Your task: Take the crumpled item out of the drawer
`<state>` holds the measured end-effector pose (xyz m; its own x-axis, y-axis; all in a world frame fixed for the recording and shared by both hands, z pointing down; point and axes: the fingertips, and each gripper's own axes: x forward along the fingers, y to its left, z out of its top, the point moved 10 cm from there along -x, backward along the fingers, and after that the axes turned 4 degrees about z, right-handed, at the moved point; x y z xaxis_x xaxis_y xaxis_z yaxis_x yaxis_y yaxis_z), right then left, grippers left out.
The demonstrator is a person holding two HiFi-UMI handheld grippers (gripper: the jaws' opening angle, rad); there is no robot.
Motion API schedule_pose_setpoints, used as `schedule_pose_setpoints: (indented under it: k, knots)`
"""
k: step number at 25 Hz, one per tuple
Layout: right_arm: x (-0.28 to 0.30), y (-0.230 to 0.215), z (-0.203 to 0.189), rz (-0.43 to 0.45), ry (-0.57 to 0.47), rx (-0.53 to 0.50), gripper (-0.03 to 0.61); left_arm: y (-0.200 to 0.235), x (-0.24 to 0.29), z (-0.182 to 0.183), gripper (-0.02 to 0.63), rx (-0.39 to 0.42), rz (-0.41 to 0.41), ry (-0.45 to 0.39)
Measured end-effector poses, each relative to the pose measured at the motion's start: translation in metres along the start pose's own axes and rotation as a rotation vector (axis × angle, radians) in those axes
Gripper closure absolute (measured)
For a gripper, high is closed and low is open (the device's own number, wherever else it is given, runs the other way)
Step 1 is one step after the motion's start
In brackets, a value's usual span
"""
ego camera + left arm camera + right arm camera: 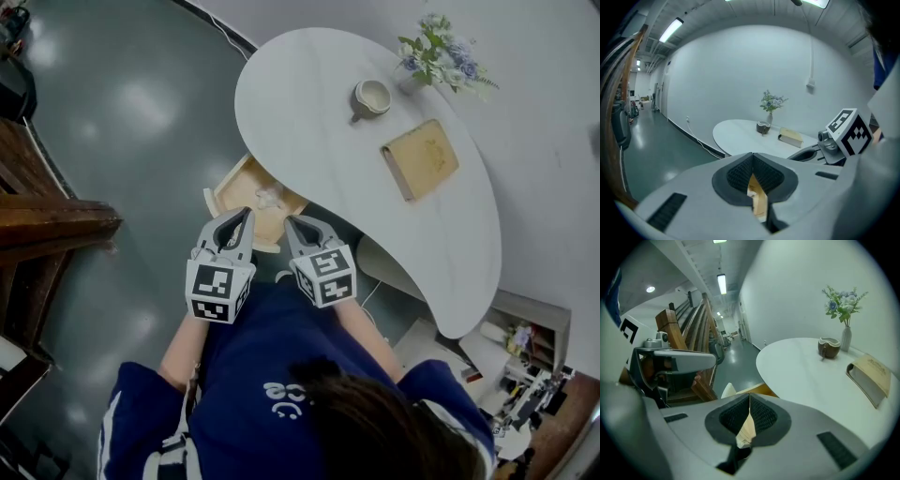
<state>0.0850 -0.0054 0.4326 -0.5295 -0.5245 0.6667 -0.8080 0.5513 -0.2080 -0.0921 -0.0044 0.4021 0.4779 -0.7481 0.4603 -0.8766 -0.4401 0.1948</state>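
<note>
Both grippers are held out ahead of the chest, side by side and close together, tips pointed forward and down. The left gripper (pixel 247 214) is seen with its jaws closed tip to tip on nothing, and the right gripper (pixel 292 221) is likewise closed tight and empty, the two marker cubes (pixel 220 291) lying just beside each other. The left forearm (pixel 181 354) and right forearm (pixel 361 323) are stretched out bare from blue sleeves (pixel 131 403), elbows kept near the body.

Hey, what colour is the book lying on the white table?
The book is tan, a pale yellowish brown; the head view shows it best.
</note>
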Motion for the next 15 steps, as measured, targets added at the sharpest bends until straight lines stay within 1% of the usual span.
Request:
schedule_pose_setpoints:
  k: [3,5,8,12,15]
  knots:
    - [0.012,-0.002,0.000,-0.034,0.037,0.025,0.569,0.016,0.006,0.003,0.609,-0.006,-0.020,0.010]
    - [0.020,-0.004,-0.001,-0.039,0.056,0.057,0.565,0.026,0.009,0.004,0.610,-0.007,-0.029,0.020]
    - [0.032,-0.006,0.000,-0.028,0.095,0.074,0.524,0.035,0.014,0.004,0.609,-0.011,-0.034,0.040]
    - [0.048,-0.008,0.000,0.001,0.152,0.091,0.480,0.040,0.020,0.005,0.609,-0.044,-0.032,0.053]
    - [0.060,-0.009,0.000,0.041,0.211,0.096,0.415,0.041,0.022,0.007,0.609,-0.059,-0.010,0.057]
